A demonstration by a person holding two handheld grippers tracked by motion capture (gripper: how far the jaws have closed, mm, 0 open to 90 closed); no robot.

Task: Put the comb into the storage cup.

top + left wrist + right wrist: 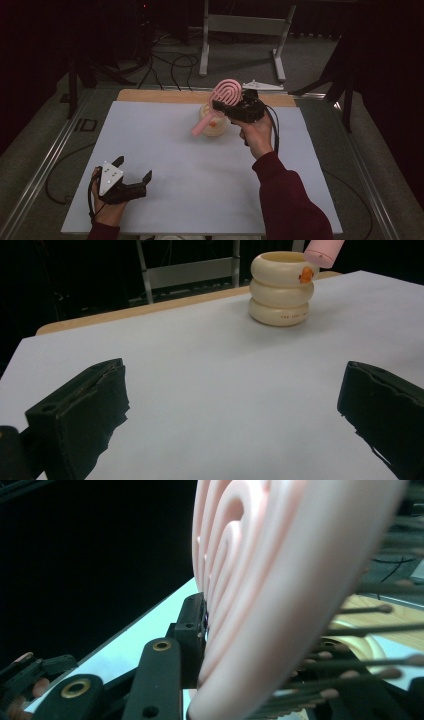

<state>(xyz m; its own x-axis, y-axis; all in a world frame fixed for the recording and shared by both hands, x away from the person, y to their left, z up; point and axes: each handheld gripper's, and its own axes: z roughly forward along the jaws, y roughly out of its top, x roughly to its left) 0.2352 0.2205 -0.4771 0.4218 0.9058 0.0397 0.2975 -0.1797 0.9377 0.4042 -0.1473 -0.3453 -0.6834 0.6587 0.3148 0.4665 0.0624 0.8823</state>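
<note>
A pink hairbrush point(220, 102) hangs tilted above a cream ribbed cup point(213, 125), its handle end pointing down-left over the cup's rim. My right gripper point(223, 106) is shut on the brush's oval head, which looms large in the right gripper view point(280, 580) with its bristles to the right. The cup point(281, 287), marked with an orange spot, stands at the far side of the white mat, and the pink handle tip point(322, 252) hovers at its rim. My left gripper point(134, 170) rests open at the near left of the mat point(165, 165), far from the cup.
The white mat point(210, 365) covers a wooden table whose far edge point(165, 95) shows as a bare strip. A grey metal stand point(245, 30) and cables lie on the floor beyond. Metal rails run along both sides of the table.
</note>
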